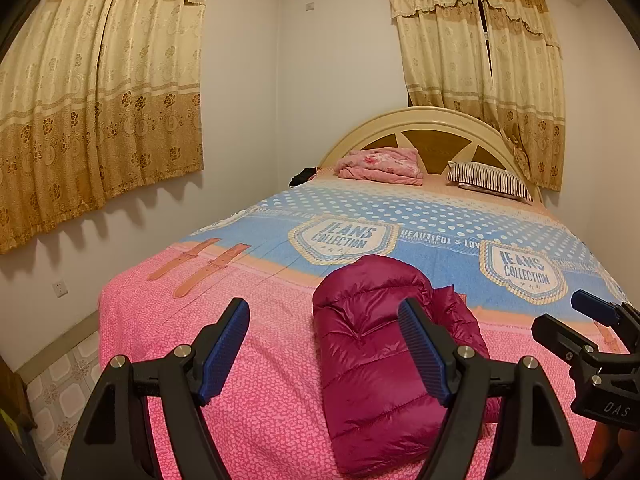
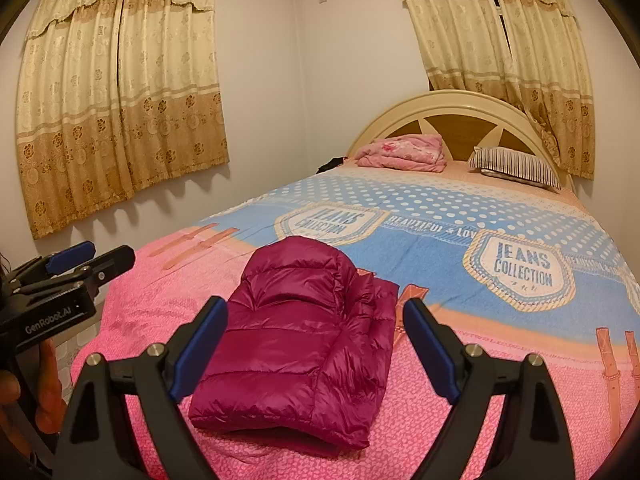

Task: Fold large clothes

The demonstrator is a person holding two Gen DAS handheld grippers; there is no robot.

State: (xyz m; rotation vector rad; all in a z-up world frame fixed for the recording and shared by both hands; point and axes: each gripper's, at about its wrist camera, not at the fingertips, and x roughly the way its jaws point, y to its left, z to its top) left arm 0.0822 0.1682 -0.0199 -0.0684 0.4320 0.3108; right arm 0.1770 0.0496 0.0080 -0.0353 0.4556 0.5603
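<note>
While both wrist views are directed along the bed (image 1: 280, 380) toward its arched headboard (image 1: 424, 128), different details are revealed by each. From the left wrist view, the folded magenta down jacket (image 1: 372, 364) is seen partly hidden behind the inner finger of the left gripper (image 1: 324, 352), and a wall socket (image 1: 60, 289) and patterned floor tiles (image 1: 60, 396) are shown at the left. From the right wrist view, the jacket (image 2: 304, 344) is seen whole between the spread fingers of the right gripper (image 2: 316, 356), with its layered folded edges exposed on the right side.

The right gripper (image 1: 592, 336) is caught at the right edge of the left view, where the letters "DAS" are read on its body. The left gripper (image 2: 80, 264) is seen at the left edge of the right view, marked "GenRobot.AI", with part of the hand (image 2: 24, 396) holding it. On the bedspread (image 2: 480, 240), "JEANS COLLECTION" is printed on two badges, and "BEAUTIFUL & LOV" is legible between them.

Both grippers are held with fingers wide apart, nothing being gripped.

The jacket is laid flat on the pink near part of the bedspread, close to the foot edge. Its long axis is run from the foot of the bed toward the headboard, with the rounded bulkier end pointed at the headboard. A folded pink quilt (image 2: 404, 154) and a striped pillow (image 2: 516, 166) are placed by the headboard, well apart from the jacket.
</note>
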